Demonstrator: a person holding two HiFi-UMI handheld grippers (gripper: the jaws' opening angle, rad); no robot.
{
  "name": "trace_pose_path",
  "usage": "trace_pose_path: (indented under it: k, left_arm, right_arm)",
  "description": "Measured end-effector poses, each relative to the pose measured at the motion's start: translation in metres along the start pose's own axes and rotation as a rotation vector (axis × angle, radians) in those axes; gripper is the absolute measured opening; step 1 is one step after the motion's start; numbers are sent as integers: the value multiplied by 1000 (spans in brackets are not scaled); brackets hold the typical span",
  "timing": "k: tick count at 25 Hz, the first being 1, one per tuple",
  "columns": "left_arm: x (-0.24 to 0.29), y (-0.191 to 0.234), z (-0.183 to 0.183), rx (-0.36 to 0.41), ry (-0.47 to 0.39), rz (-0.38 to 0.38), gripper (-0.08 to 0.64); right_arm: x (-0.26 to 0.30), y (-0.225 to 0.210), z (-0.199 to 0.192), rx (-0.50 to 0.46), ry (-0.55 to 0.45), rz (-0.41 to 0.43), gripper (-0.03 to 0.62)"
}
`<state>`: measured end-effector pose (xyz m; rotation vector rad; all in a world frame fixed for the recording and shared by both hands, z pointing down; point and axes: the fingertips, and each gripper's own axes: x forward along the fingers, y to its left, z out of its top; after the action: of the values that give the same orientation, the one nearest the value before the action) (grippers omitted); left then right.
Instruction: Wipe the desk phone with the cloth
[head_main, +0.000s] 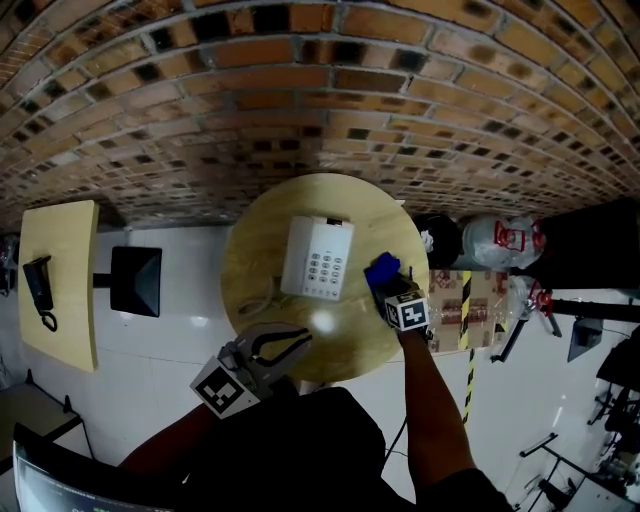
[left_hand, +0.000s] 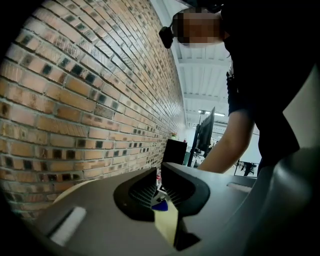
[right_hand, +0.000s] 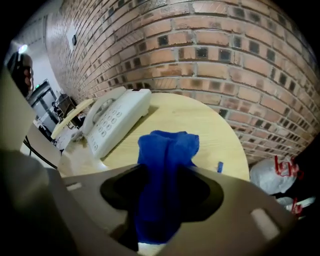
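The right gripper (right_hand: 166, 172) is closed on the blue cloth (right_hand: 169, 145), which is pinched at its bunched middle, with a loose fold projecting beyond the jaws and hanging just above the round wooden table (right_hand: 215, 135). The cloth is judged soft, light and limp, so a grip on the gathered middle leaves a free pad for wiping. The white desk phone (right_hand: 117, 120) is seen near the cloth on the gripper's left, flat on the table with keypad up and handset in its cradle. The phone is judged rigid, smooth and fairly light, likely to slide under a push, and best steadied at the body's edge, away from the keys. The left gripper (head_main: 303, 338) is held over the near table edge, well apart from the phone, its jaws drawn together with nothing between them. How much cloth lies inside the right jaws is hidden. A small blue scrap (right_hand: 220, 166) on the table cannot be identified, and the phone's cord (head_main: 262, 297) is only faintly made out.
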<state>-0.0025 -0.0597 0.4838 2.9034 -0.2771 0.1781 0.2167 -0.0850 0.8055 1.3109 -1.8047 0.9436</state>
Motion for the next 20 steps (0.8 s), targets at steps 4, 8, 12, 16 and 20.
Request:
trace_pose_path:
  k: [4,8,12,16,20]
  left_arm:
    - [0,-1,4,-52,-18,13,15]
    - [0,-5,17,31,-35,-18,15]
    - [0,-14,33,-16,-67,-1,15]
    - [-2,-38,49,20,-95,2,15]
    - [-11,-79,52,29,-118,25,5]
  right_arm:
    - [-20,7,25,-3,-81,10,230]
    - [-87,29,74,-39,-295,13,230]
    - [-186,81,130,-106,-591,117,229]
    - [-275,143,148,-213,-777,223,222]
    - [-323,190,111,-259,-817,323,149]
